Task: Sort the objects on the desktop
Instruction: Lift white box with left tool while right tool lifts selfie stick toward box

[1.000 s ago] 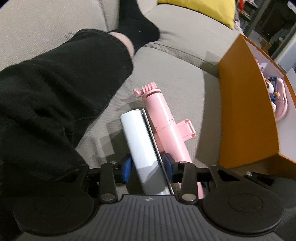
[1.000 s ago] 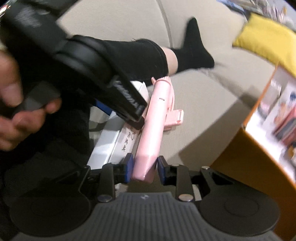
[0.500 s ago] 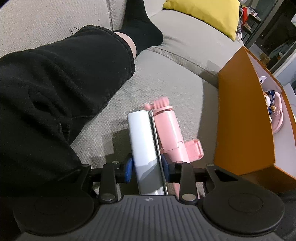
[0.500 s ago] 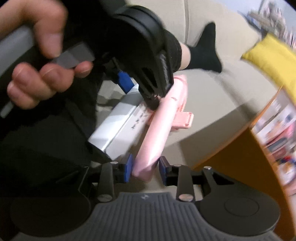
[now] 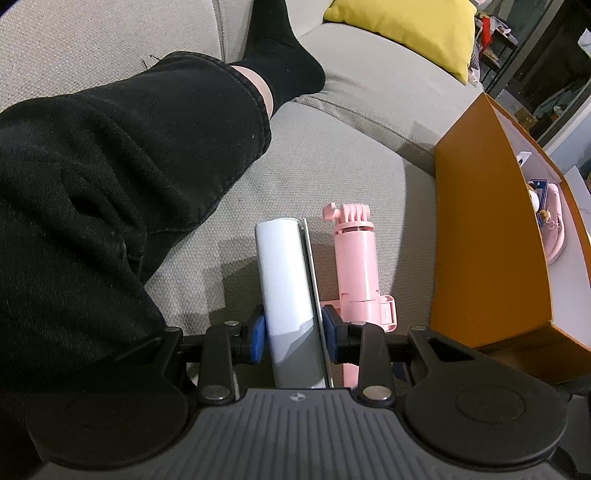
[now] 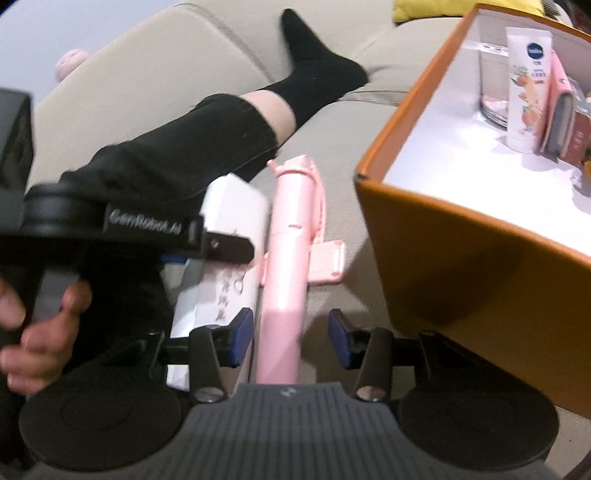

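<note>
My left gripper (image 5: 293, 332) is shut on a long white box (image 5: 284, 273), with both blue pads against its sides. Just right of the box a pink selfie stick (image 5: 356, 258) lies on the grey sofa. In the right wrist view the selfie stick (image 6: 288, 258) runs between the pads of my right gripper (image 6: 290, 338). Its jaws are opening: the right pad stands clear of the stick and the left pad is close beside it. The white box (image 6: 236, 221) and the left gripper's black finger (image 6: 221, 247) are to the left there.
An open orange box (image 6: 461, 229) with a white floor stands close on the right, holding a cream tube (image 6: 524, 85) and a pink wallet (image 6: 557, 110). A person's leg (image 5: 129, 166) in black trousers and a black sock lies across the sofa. A yellow cushion (image 5: 406, 26) sits behind.
The right gripper's jaws have widened off the pink selfie stick, and that gripper has rolled and shifted toward the orange box. The stick now lies apart from the white box.
</note>
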